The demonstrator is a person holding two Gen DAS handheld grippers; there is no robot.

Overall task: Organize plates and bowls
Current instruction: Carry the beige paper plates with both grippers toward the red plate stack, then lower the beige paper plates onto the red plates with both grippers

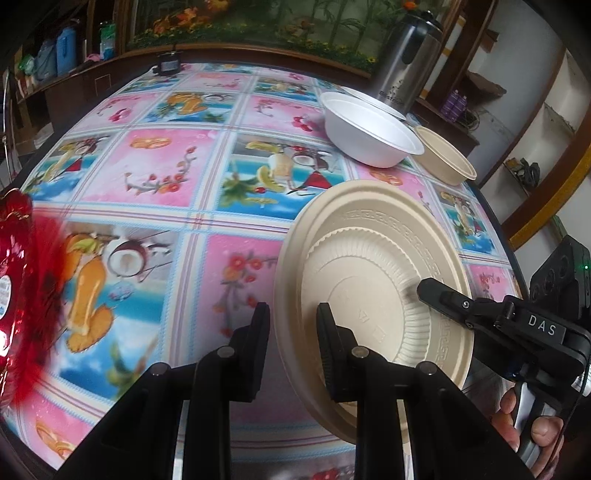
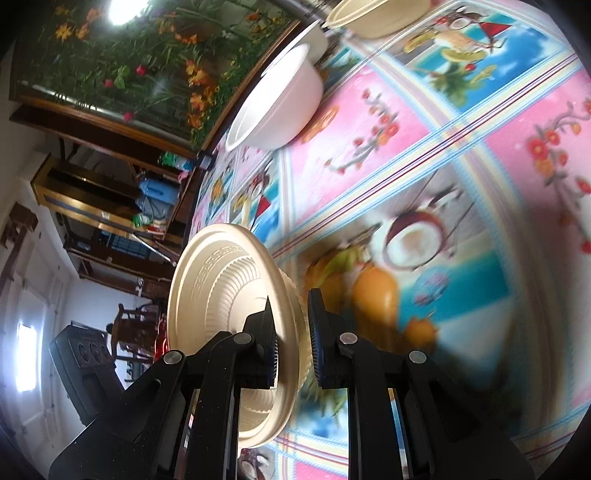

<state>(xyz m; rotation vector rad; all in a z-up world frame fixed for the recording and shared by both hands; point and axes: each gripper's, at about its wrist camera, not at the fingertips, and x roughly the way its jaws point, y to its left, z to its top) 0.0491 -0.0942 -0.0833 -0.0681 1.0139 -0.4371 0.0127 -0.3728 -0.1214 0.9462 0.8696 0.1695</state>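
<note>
A beige plate (image 1: 369, 258) hangs tilted on edge above the table (image 1: 166, 166), its underside facing the left wrist camera. My left gripper (image 1: 291, 310) straddles its near rim, one finger on each face, shut on it. My right gripper (image 1: 423, 286) comes in from the right and clamps the opposite rim. In the right wrist view the right gripper (image 2: 290, 299) is shut on the beige plate (image 2: 214, 280), one finger inside the dish and one behind it. A white bowl (image 1: 369, 129) and a beige bowl (image 1: 447, 158) stand at the far right of the table.
A steel flask (image 1: 406, 62) stands behind the bowls by the table's far edge. A red glass dish (image 1: 14, 277) sits at the left edge. A person's hand (image 1: 532, 432) holds the right gripper's handle. The white bowl (image 2: 277, 99) and beige bowl (image 2: 373, 18) show again in the right wrist view.
</note>
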